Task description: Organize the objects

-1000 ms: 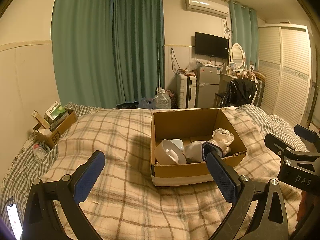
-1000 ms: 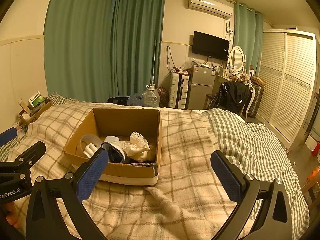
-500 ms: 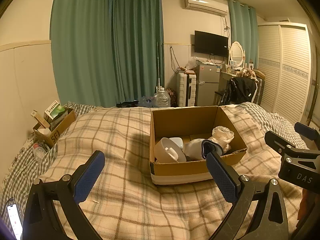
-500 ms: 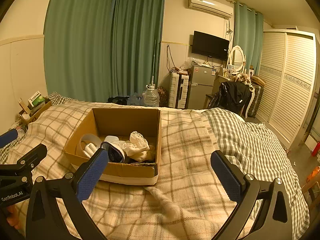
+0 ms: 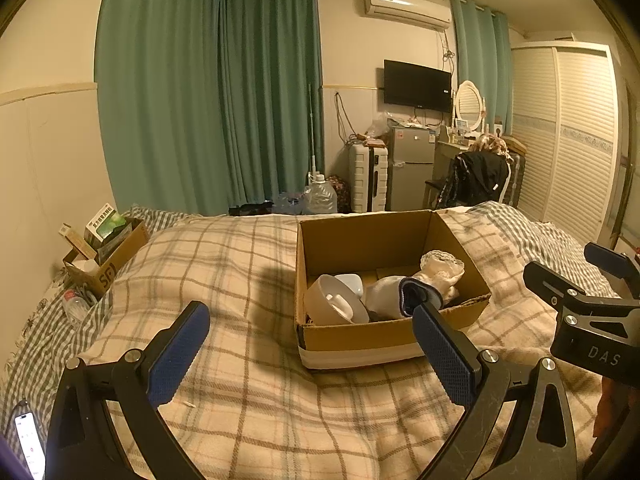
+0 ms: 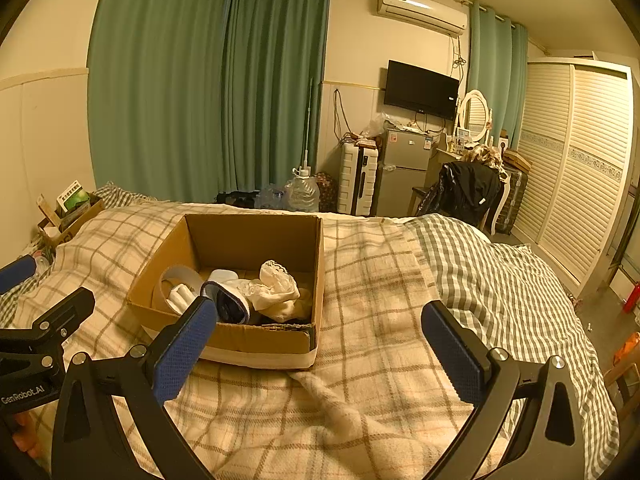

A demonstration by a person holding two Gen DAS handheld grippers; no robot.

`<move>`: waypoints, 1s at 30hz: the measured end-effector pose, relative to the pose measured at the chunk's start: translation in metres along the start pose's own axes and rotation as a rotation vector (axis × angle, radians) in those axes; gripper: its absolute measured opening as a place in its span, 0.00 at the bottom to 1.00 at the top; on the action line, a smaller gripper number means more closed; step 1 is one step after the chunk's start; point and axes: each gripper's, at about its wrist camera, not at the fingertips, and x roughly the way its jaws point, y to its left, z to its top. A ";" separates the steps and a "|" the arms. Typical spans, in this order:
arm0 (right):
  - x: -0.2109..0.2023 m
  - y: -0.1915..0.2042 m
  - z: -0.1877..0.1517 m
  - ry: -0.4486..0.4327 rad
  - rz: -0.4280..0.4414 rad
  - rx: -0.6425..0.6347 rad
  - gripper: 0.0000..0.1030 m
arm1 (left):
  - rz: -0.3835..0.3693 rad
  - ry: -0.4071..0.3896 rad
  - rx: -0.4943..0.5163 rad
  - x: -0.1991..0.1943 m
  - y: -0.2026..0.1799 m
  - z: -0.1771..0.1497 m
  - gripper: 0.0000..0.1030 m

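An open cardboard box [image 5: 360, 340] stands on the plaid blanket and also shows in the right wrist view [image 6: 256, 344]. It holds a white cup [image 5: 334, 306], a white and navy sock [image 5: 400, 300] and a cream lace cloth [image 5: 440, 268]. The cup [image 6: 176, 284], sock [image 6: 226, 304] and cloth [image 6: 276, 290] show in the right wrist view too. My left gripper [image 5: 308, 354] is open and empty, in front of the box. My right gripper [image 6: 320, 350] is open and empty, in front of the box and to its right.
A small cardboard box [image 5: 106, 258] of packets and a plastic bottle [image 5: 76, 306] sit at the bed's left edge. A phone [image 5: 30, 444] lies at the near left. The bed [image 6: 500, 280] drops off at right toward wardrobe doors [image 6: 580, 168].
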 end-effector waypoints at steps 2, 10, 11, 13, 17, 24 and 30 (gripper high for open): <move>0.000 0.001 0.000 0.001 0.000 0.000 1.00 | 0.001 0.001 0.002 0.000 0.000 0.000 1.00; 0.001 0.000 0.000 0.002 -0.002 0.002 0.99 | 0.010 0.014 0.000 0.003 0.001 0.001 1.00; 0.002 0.000 -0.001 0.003 -0.003 0.003 1.00 | 0.008 0.016 0.001 0.004 0.001 0.001 1.00; 0.003 0.000 -0.001 0.003 -0.004 0.004 1.00 | 0.011 0.014 0.000 0.004 0.002 0.001 1.00; 0.003 -0.001 -0.001 0.003 -0.004 0.006 1.00 | 0.011 0.007 -0.005 0.003 0.002 0.000 1.00; 0.003 -0.001 -0.001 0.003 -0.004 0.006 1.00 | 0.013 0.007 -0.004 0.003 0.003 0.000 1.00; 0.004 -0.001 -0.001 0.003 -0.004 0.006 1.00 | 0.012 0.008 -0.002 0.003 0.003 0.000 1.00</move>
